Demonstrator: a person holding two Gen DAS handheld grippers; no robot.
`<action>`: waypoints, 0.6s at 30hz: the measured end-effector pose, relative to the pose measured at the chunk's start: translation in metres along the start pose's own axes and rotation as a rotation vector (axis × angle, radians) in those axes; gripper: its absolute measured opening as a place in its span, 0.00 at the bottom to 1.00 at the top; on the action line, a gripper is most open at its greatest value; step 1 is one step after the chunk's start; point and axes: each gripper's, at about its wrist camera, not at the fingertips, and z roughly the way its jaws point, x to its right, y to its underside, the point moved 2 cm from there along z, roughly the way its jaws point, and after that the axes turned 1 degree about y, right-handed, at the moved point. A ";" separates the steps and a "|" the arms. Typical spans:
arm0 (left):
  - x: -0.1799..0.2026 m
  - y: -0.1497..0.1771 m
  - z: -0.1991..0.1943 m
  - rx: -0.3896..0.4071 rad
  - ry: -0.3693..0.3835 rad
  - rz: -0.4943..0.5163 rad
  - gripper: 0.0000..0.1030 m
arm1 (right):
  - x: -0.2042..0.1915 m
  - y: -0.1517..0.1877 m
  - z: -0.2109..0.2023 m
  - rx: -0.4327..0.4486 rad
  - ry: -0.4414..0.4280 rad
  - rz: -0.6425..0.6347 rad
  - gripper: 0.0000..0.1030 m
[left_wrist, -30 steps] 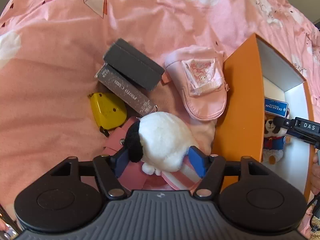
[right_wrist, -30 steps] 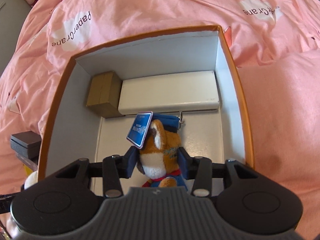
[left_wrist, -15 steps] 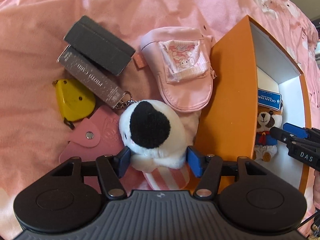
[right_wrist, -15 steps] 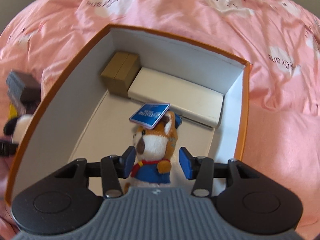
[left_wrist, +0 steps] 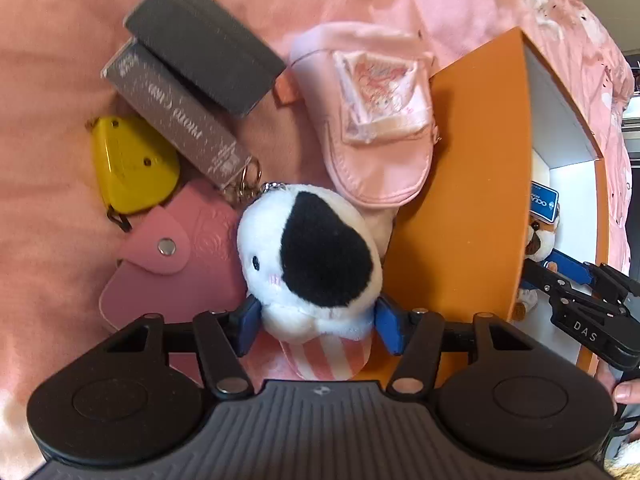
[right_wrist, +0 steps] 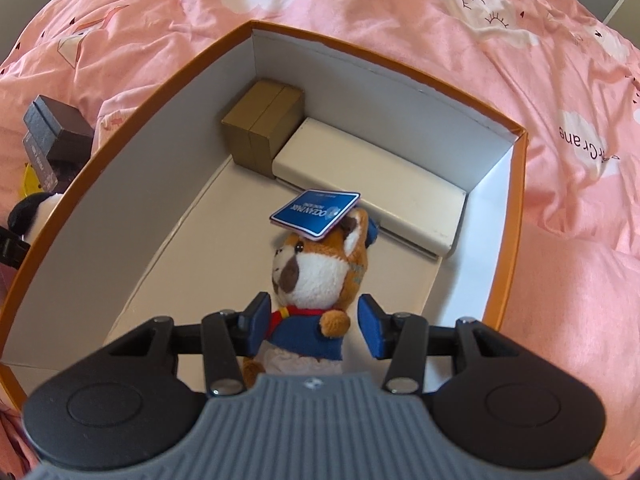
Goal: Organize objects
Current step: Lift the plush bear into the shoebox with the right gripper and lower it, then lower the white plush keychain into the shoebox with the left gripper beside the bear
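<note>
We close our left gripper (left_wrist: 318,326) around the black-and-white plush (left_wrist: 310,258) on the pink bed (left_wrist: 48,200) beside the orange box (left_wrist: 472,200), fingers touching its sides, our right gripper (right_wrist: 316,324) inside the box, fingers apart around the fox plush (right_wrist: 316,276), one finger clear of it
</note>
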 end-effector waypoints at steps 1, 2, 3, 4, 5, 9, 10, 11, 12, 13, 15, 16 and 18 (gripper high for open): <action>0.004 0.002 -0.005 0.021 -0.014 0.028 0.63 | 0.000 0.000 0.000 0.002 0.000 -0.001 0.45; 0.006 0.003 -0.009 0.037 -0.026 0.051 0.62 | 0.000 0.000 0.001 0.003 -0.003 0.000 0.44; 0.009 0.005 -0.014 0.054 -0.038 0.075 0.62 | 0.000 -0.001 0.001 0.004 -0.006 0.002 0.42; 0.011 0.006 -0.019 0.070 -0.044 0.102 0.61 | 0.001 -0.001 0.002 0.004 -0.010 0.004 0.42; 0.013 0.007 -0.025 0.085 -0.041 0.125 0.61 | 0.002 0.000 0.003 0.004 -0.014 0.006 0.42; 0.017 0.004 -0.052 0.137 -0.007 0.176 0.61 | 0.002 0.000 0.009 -0.009 -0.024 0.005 0.42; 0.025 0.003 -0.057 0.154 -0.003 0.193 0.61 | 0.002 0.000 0.010 -0.009 -0.023 0.003 0.42; 0.028 0.003 -0.064 0.171 0.002 0.216 0.61 | 0.002 0.000 0.011 -0.008 -0.019 0.003 0.42; 0.034 0.003 -0.071 0.191 0.011 0.242 0.61 | 0.002 -0.001 0.012 -0.006 -0.014 0.012 0.40; 0.039 0.001 -0.079 0.207 0.021 0.265 0.61 | 0.004 -0.002 0.013 -0.005 -0.006 0.033 0.38; 0.052 -0.001 -0.093 0.237 0.044 0.324 0.61 | 0.011 -0.004 0.013 0.000 0.004 0.110 0.35; 0.059 -0.001 -0.100 0.251 0.053 0.353 0.61 | 0.015 -0.006 0.014 0.002 0.016 0.147 0.32; 0.076 0.001 -0.110 0.276 0.068 0.425 0.61 | 0.021 -0.007 0.013 0.006 0.052 0.216 0.31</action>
